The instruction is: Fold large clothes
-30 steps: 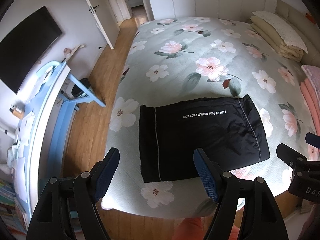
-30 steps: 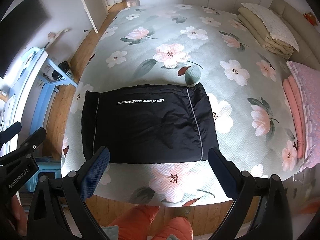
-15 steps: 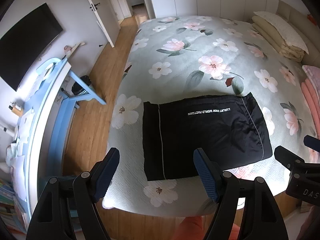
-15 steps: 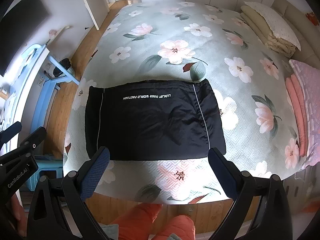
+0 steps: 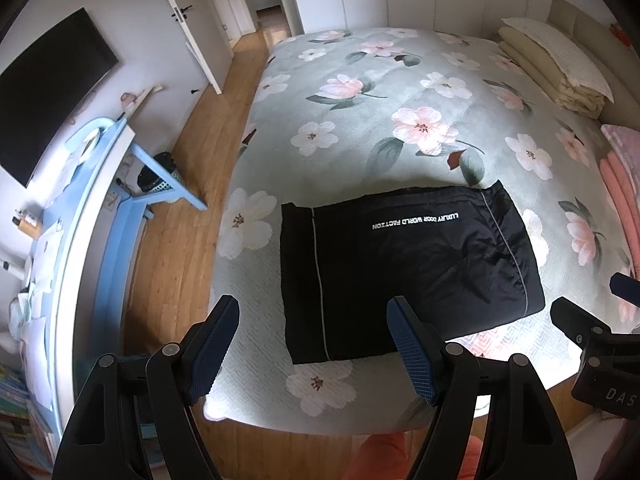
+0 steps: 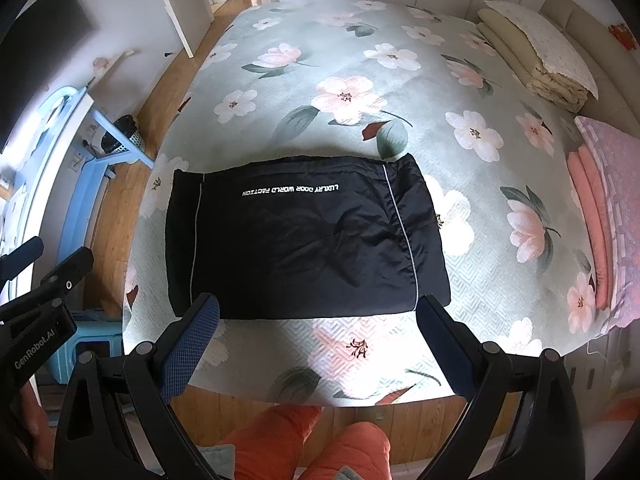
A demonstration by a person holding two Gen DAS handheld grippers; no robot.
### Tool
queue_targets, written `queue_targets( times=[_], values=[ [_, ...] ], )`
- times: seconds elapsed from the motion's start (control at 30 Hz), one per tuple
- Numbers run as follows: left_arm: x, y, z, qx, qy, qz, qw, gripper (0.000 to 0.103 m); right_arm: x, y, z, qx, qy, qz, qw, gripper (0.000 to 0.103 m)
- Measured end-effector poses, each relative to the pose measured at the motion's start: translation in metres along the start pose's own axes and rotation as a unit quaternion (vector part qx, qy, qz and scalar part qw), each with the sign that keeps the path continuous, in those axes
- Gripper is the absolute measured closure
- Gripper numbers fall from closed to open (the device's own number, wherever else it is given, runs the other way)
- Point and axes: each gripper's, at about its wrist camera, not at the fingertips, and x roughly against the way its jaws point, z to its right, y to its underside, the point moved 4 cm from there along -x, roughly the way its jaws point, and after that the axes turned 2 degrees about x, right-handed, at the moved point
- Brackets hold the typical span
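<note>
Black jacket [image 6: 304,236] folded into a flat rectangle near the foot edge of the flowered bed [image 6: 400,92]. Left gripper [image 5: 312,344] and right gripper [image 6: 318,340] above it, both jaws wide, holding nothing. Best to check corners square, press flat. Wide open bedspread beyond; pillows [image 6: 536,56] and pink blankets [image 6: 588,200] well apart.

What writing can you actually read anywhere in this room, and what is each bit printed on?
"LUXURY DOOR WORLD FACTION", white, seen upside down: on the folded black garment lying on the floral bedspread.
"GenRobot.AI": on the body of the left gripper, seen from the right wrist camera.
"DAS", cut off at the picture's edge: on the body of the right gripper, seen from the left wrist camera.
Papers and books on the blue desk: too blurred to read.
</note>
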Motion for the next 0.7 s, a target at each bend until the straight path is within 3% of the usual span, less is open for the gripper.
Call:
queue_targets(
  times=[0.53, 0.7],
  values=[
    [-0.002, 0.002, 0.007, -0.01, 0.025, -0.004, 0.9996, 0.025, 0.007, 0.011, 0.01, -0.024, 0.011, -0.004, 1.0, 0.003],
    [0.002, 0.003, 0.007, -0.02, 0.021, 0.015, 0.9995, 0.025, 0.007, 0.012, 0.01, -0.024, 0.011, -0.005, 1.0, 0.003]
  ],
)
